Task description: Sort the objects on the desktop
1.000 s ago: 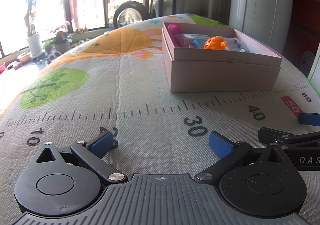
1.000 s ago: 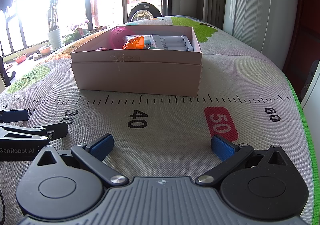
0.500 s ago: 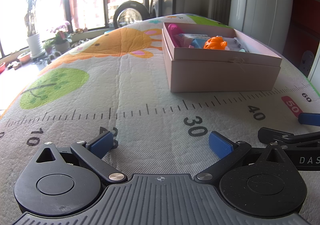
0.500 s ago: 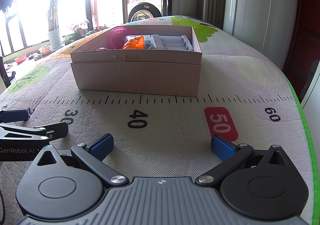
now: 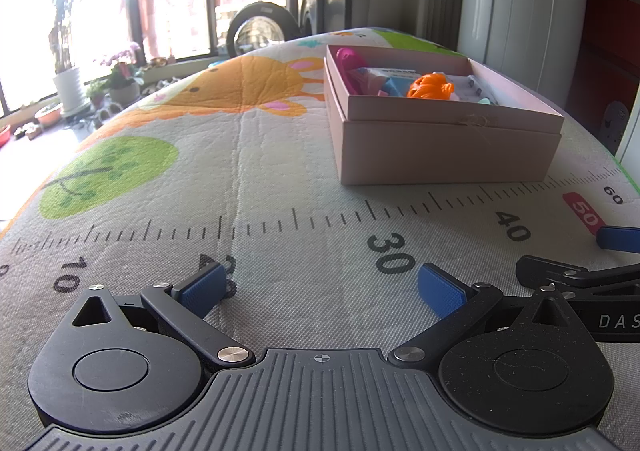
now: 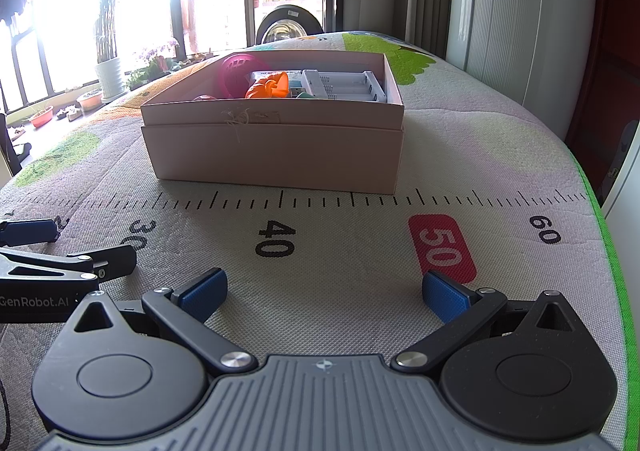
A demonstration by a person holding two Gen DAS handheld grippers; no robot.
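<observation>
Both grippers rest low on the play mat point(image 5: 248, 155), side by side, near the printed ruler. Left gripper point(image 5: 320, 285): fingers spread wide, nothing between them. Right gripper point(image 6: 324, 289): the same, released and empty.

Pink cardboard box point(image 6: 276, 147) sits well ahead of both, lid off, closer to the right gripper's line than the left's. No loose object shows on the mat in either view. My reading: the sorting is at or near its end, or paused between items. If anything is left to collect, it lies outside both views, and the next move would call for lifting a gripper and turning to look for it.

Box contents, seen over the rim:
- round pink plastic thing point(image 6: 236, 73) at the back left corner
- orange toy point(image 6: 270, 85) near the middle
- white ribbed tray or case point(image 6: 344, 85) along the right side; glare makes its kind unsure
- blue and teal bits point(image 5: 394, 85) beside the orange toy, too small to name

Everything sits loosely mixed, with no dividers visible.
</observation>
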